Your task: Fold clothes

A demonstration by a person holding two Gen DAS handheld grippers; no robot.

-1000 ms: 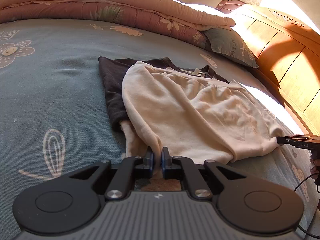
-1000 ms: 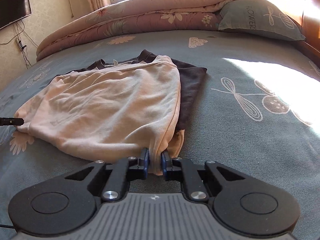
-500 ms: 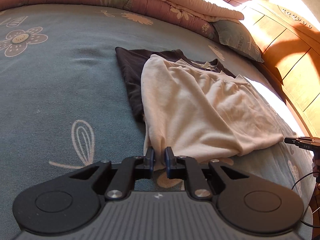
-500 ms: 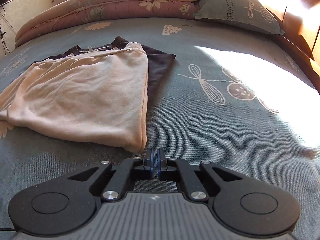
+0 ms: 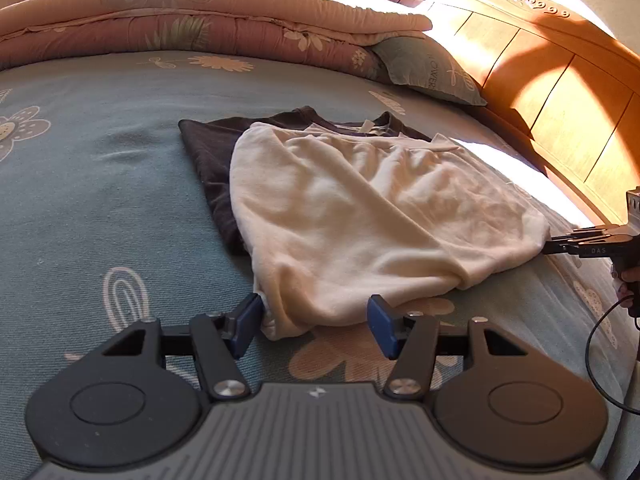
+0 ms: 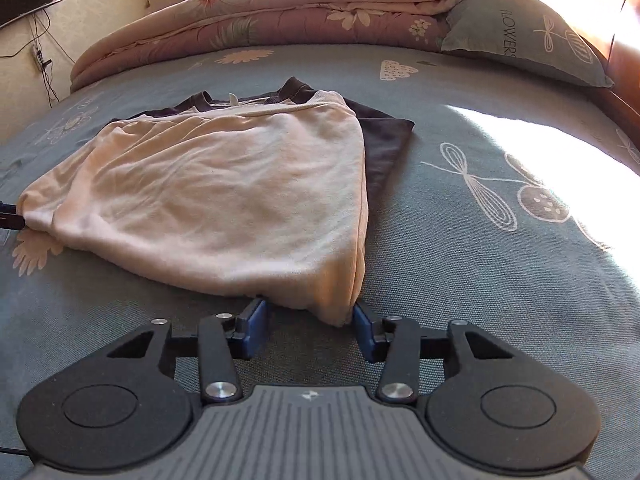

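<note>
A cream garment (image 5: 360, 208) lies folded over a dark garment (image 5: 208, 152) on the bed. My left gripper (image 5: 315, 322) is open, and one near corner of the cream garment rests on the sheet between its blue pads (image 5: 248, 322). My right gripper (image 6: 310, 326) is open too, its fingers on either side of the cream garment's (image 6: 224, 200) other near corner. The dark garment (image 6: 384, 140) shows along the far and right edges. Each view catches the other gripper's tip at the cloth's edge: the right gripper (image 5: 554, 246) and the left gripper (image 6: 10, 216).
The blue-grey flowered bedsheet (image 5: 80, 200) spreads around the clothes. A folded pink quilt (image 5: 200, 20) and a pillow (image 6: 528, 36) lie at the far side. A wooden headboard (image 5: 560, 80) runs along one side. A hand and cable (image 5: 624, 280) show beside the right gripper.
A second ago both grippers were shut on the cream garment's near corners. Both have since opened, and the corners now lie on the sheet between the fingers.
</note>
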